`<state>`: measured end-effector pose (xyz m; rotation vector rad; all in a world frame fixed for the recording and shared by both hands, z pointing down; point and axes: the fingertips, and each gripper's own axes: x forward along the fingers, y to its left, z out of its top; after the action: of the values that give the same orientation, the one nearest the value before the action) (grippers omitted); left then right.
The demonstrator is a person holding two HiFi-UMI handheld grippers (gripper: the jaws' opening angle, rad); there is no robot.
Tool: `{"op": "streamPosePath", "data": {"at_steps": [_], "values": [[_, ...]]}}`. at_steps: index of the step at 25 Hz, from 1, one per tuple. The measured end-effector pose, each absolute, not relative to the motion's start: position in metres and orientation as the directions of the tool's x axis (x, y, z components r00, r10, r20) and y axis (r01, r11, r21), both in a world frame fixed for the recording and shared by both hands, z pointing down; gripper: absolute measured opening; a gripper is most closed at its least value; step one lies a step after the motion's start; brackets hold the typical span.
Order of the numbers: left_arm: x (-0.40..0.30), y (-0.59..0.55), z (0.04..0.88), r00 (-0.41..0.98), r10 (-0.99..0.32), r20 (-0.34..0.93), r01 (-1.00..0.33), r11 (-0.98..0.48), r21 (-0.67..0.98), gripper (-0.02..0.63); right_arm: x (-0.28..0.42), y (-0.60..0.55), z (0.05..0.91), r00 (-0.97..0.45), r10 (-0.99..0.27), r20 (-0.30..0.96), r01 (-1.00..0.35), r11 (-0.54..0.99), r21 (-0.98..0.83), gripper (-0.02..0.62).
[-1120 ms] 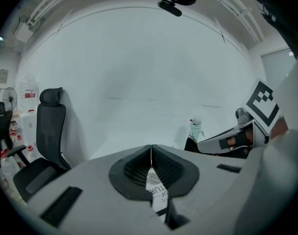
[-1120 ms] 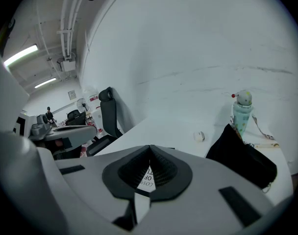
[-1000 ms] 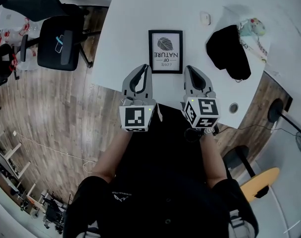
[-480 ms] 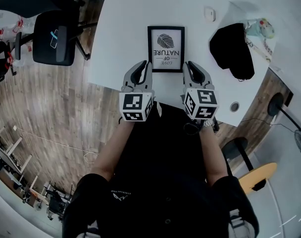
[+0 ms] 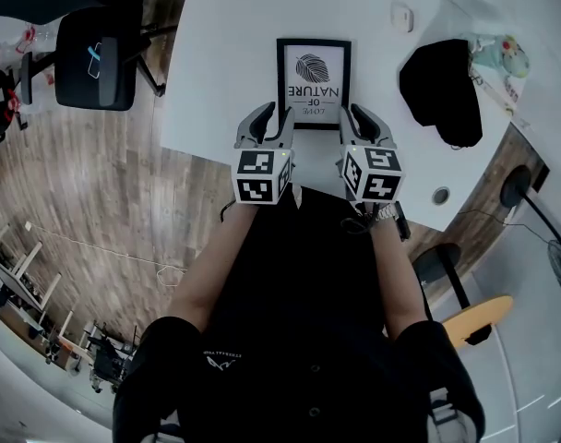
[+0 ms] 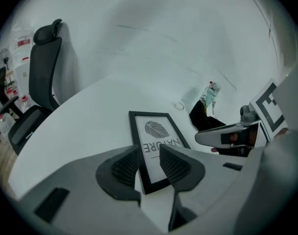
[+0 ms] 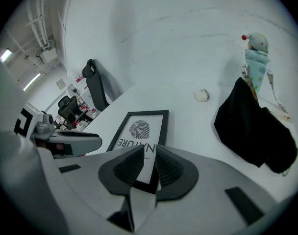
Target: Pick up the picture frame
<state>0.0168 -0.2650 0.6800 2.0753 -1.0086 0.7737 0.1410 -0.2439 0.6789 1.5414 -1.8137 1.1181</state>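
Now the white table [image 5: 225,72] is bearing the picture frame [image 5: 314,79], lying flat. The left gripper [image 5: 269,114] is hovering at the frame's near left corner, jaws just opened apart, frame edge showing between them. The right gripper [image 5: 354,114], at its near right corner, is gaping likewise.

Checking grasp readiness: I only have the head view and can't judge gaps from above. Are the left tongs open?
Observer: Yes, the left tongs have just been opening; the near left corner of the picture frame shows in their gap, unpressed.
Operator: And the right tongs?
Observer: The right tongs stand slightly apart, the frame's right edge visible between them.
Operator: Frame lifted?
Observer: No, it lies flat on the table.
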Motion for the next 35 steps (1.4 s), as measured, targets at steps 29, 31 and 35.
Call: {"op": "streamPosePath", "data": {"at_steps": [29,31,35], "values": [[0.012,-0.27,0.735,0.396,-0.294,0.87,-0.9,-0.312,0.304,0.089,0.143,-0.237,0.733,-0.19,-0.415,0.89,-0.969,-0.069,-0.238,0.072],[0.011,-0.271,0.735,0.39,-0.292,0.873,-0.903,-0.305,0.302,0.079,0.144,-0.237,0.733,-0.198,-0.415,0.888,-0.965,-0.079,-0.252,0.069],[0.01,-0.265,0.734,0.376,-0.288,0.881,-0.908,-0.306,0.288,0.075,0.143,-0.232,0.732,-0.203,-0.413,0.888,-0.963,-0.079,-0.257,0.067]]}}
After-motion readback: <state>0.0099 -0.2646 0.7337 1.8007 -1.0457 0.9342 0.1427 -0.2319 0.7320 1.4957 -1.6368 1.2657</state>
